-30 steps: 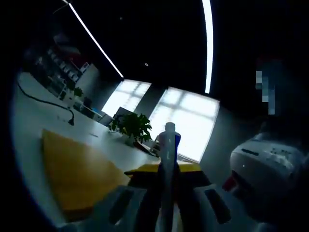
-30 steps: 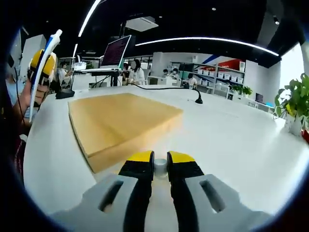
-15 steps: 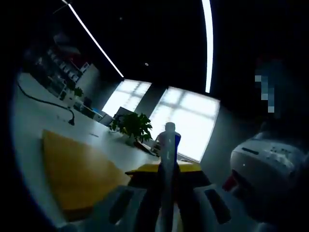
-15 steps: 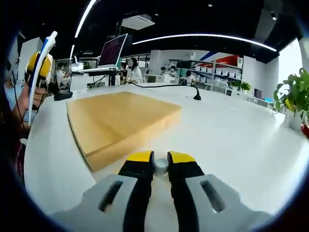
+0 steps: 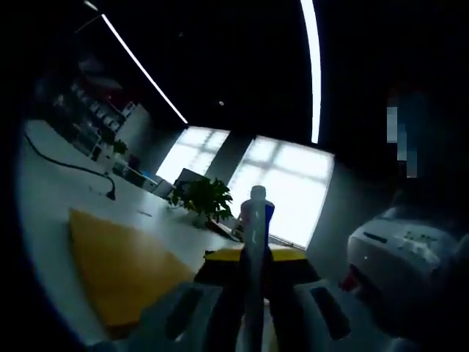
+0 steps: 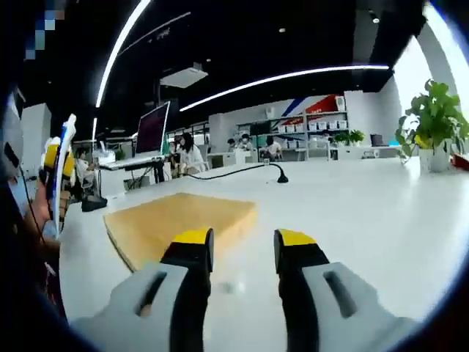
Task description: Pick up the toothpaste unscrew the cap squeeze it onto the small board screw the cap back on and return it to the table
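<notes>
Above white table (image 6: 381, 213), left claw (image 5: 253, 257) clamps upright toothpaste (image 5: 255, 242); right claw (image 6: 245, 246) gapes empty.

toothpaste tube (image 5: 253, 242): we can't make out any print on it, way too dark and blurry
monitor (image 6: 152, 128) in the right gripper view: we see lines on the screen, nothing we can actually read
red and blue wall graphic (image 6: 320, 104): looks like signage, but we can't read a single letter
small board (image 6: 176, 221): plain, no markings
</notes>
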Motion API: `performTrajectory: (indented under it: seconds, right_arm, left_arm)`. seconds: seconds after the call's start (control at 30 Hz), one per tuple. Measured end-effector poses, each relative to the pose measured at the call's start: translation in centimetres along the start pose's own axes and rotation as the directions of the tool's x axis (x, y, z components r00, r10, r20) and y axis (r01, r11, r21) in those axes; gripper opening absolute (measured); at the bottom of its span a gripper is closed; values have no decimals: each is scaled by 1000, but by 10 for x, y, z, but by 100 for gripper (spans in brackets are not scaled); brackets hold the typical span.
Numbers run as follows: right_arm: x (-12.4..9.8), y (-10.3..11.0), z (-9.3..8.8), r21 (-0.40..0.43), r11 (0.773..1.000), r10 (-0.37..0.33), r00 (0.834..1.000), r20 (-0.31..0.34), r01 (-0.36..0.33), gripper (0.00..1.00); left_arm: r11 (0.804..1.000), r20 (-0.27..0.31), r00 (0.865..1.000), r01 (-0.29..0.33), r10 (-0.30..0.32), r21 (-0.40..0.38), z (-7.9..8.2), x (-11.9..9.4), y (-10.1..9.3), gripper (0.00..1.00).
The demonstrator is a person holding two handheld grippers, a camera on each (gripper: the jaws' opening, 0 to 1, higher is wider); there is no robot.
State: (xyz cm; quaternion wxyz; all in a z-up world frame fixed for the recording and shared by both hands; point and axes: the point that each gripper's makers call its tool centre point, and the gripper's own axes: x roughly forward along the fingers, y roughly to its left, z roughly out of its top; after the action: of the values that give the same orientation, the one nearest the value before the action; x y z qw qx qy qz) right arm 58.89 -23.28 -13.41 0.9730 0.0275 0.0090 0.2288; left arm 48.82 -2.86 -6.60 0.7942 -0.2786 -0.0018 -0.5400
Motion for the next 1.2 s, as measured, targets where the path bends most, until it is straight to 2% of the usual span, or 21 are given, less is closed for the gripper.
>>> performTrajectory:
  seconds: [0.07,0.13,0.2,0.3,0.33,0.4,0.43,0.47,0.6,0.63,0.67,0.7,0.73,0.77,0.8,0.83,0.93,0.97,1.03,1.13,1.2]
  right_arm:
    - [-4,13,19,-70,997,41,999,32,-39,33]
    - [-6,39,36,-84,988,139,988,73,-133,33]
    - [-7,71,47,-43,964,265,959,105,-261,33]
    - [-9,122,56,64,869,476,865,159,-491,33]
    - [-13,146,57,107,799,570,802,176,-592,33]
    - [-17,172,56,140,714,659,726,195,-686,33]
    - [-18,182,55,149,685,683,700,206,-713,33]
    - [-20,196,53,164,637,724,657,211,-754,33]
    - [-21,235,45,168,533,807,558,196,-829,33]
    - [-21,239,44,169,523,814,549,191,-835,33]
    - [-21,249,45,158,497,832,520,193,-853,33]
    - [-21,255,46,165,479,839,505,203,-862,32]
    - [-25,266,46,201,424,862,462,208,-883,30]
    - [-27,272,47,225,389,875,435,214,-893,29]
    - [-26,279,48,229,371,881,419,219,-900,28]
    - [-25,281,48,219,374,880,419,224,-901,28]
    - [-26,291,47,197,349,896,388,217,-916,19]
    - [-24,290,47,186,367,891,402,211,-911,14]
    - [-28,288,45,221,345,901,388,193,-912,11]
    - [-28,279,38,290,354,905,404,135,-889,10]
    - [-27,275,36,346,349,901,414,133,-871,9]
  left_arm:
    - [1000,5,1000,0,0,9,3,0,0,9]
    - [1000,10,1000,-1,1,14,6,0,1,9]
    - [1000,9,1000,-2,2,18,7,1,1,9]
    - [1000,11,1000,1,-2,30,11,2,-2,9]
    - [1000,15,1000,5,-6,29,13,2,-3,9]
    - [1000,21,1000,16,-16,24,16,1,-6,9]
    - [999,24,999,24,-24,24,19,0,-9,9]
    - [999,27,999,28,-29,25,21,0,-11,9]
    - [998,38,998,58,-59,36,37,-1,-21,9]
    - [997,43,997,65,-66,40,41,-1,-23,9]
    - [997,46,996,69,-71,43,44,0,-24,9]
    - [996,50,996,76,-78,42,46,1,-26,9]
    - [996,52,995,81,-83,40,47,2,-26,9]
    - [995,54,994,90,-92,36,49,4,-28,9]
    - [995,55,994,93,-95,35,49,5,-28,9]
    - [994,58,993,100,-102,32,49,7,-30,9]
    - [993,57,992,111,-113,34,49,13,-33,9]
    - [993,52,992,111,-113,36,48,14,-33,9]
    - [993,40,993,113,-114,27,45,16,-32,9]
    - [995,35,994,98,-99,36,42,16,-28,11]
    - [994,47,997,49,-54,95,44,13,-17,17]
